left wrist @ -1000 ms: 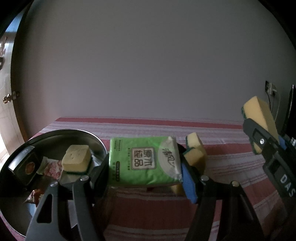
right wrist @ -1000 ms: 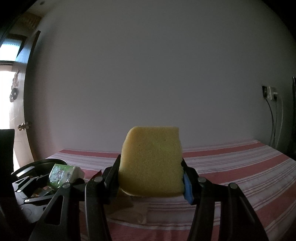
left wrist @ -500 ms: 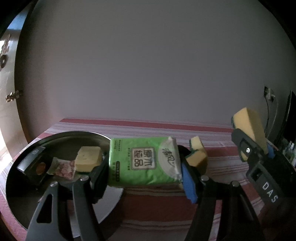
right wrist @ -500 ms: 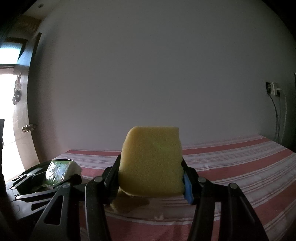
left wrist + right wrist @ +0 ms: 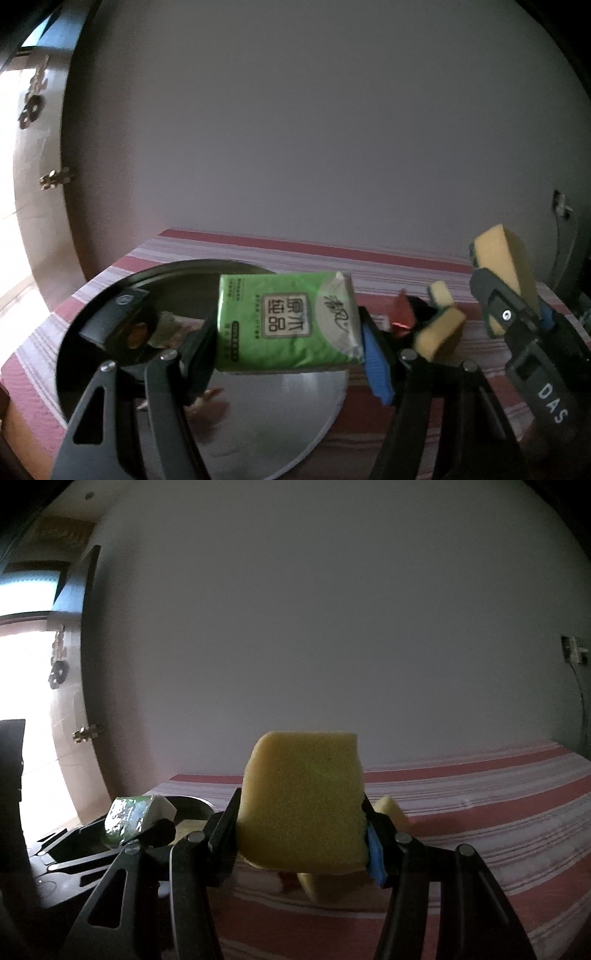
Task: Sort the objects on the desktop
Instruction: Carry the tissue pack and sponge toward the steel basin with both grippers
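Tissue pack (image 5: 286, 321), soft green plastic wrapper with white end flap and boxed dark characters on its face: clamped by its two short ends in the left gripper (image 5: 286, 332), held above the round shiny metal tray (image 5: 295, 424). Yellow rectangular sponge block (image 5: 303, 801), porous, corners rounded: pinched upright between the jaws of the right gripper (image 5: 301, 834), clear of the red-and-white striped cloth (image 5: 480, 812). Tray held a black box (image 5: 118, 325) and a crinkled wrapper (image 5: 166, 328). Loose yellow sponge with green backing (image 5: 441, 325) lay on the cloth, right of the tray, beside a small red packet (image 5: 400, 314).
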Demonstrator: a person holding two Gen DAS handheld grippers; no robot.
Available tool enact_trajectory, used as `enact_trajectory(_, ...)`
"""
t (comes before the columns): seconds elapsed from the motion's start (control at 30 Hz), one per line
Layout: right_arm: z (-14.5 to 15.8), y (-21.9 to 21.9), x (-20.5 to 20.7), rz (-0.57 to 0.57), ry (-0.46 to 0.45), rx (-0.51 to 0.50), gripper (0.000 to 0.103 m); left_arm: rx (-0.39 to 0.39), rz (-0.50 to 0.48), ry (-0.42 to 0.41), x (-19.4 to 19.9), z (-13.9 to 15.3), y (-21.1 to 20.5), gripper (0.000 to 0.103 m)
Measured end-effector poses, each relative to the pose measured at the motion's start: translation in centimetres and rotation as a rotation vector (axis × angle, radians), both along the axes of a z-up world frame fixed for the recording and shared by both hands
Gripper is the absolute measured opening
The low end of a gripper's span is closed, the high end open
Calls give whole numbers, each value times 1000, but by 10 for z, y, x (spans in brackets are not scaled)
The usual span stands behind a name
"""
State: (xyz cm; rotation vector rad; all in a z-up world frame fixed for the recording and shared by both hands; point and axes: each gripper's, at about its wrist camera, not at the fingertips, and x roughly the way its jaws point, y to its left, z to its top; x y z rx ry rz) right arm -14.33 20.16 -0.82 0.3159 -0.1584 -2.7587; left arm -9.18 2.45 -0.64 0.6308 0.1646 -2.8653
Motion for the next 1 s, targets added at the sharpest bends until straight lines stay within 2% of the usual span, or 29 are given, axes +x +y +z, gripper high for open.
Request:
enact_trajectory(0.63,8,-81,0,174,-3,55,58,33,191,-56,10,-13,-90,68)
enact_trajectory(1.0,3,-116,-23,179,-47,81,58,23,269,-100,12,-18,-112,68)
